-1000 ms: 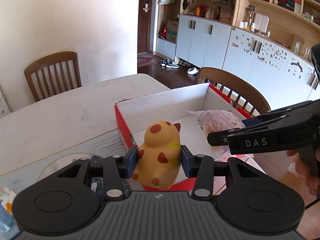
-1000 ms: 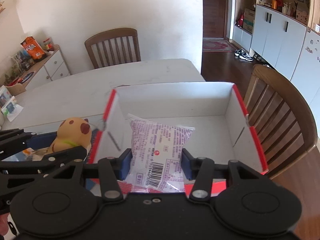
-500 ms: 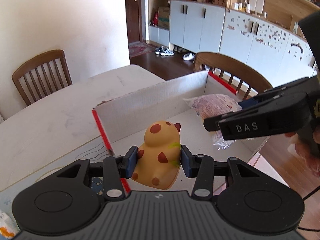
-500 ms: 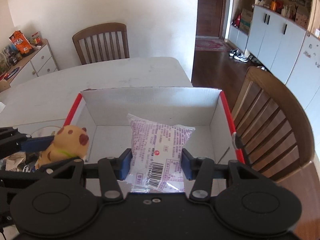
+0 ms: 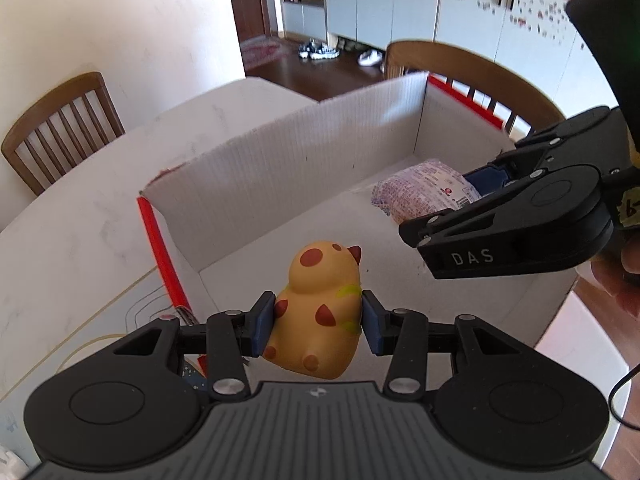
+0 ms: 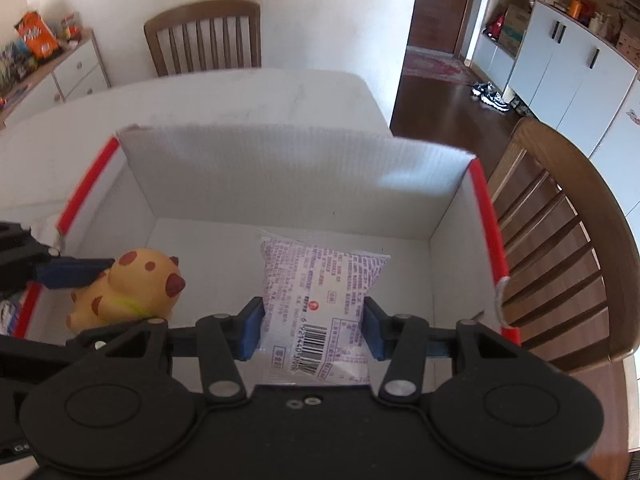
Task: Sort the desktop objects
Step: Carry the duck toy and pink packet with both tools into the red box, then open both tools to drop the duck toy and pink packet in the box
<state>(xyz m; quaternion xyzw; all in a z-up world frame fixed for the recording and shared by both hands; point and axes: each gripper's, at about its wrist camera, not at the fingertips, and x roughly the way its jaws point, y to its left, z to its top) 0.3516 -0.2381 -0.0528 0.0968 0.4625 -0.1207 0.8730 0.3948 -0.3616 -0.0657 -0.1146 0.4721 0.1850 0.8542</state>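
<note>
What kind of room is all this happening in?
Most likely a home dining area: wooden chairs around a pale table, wall cupboards, and shoes left on the wood floor near a door.

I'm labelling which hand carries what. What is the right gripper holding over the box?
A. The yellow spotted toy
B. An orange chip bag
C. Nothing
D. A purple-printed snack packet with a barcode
D: in the right wrist view the right gripper pinches the snack packet between its blue pads above the box, while the left gripper grips the yellow toy.
</note>
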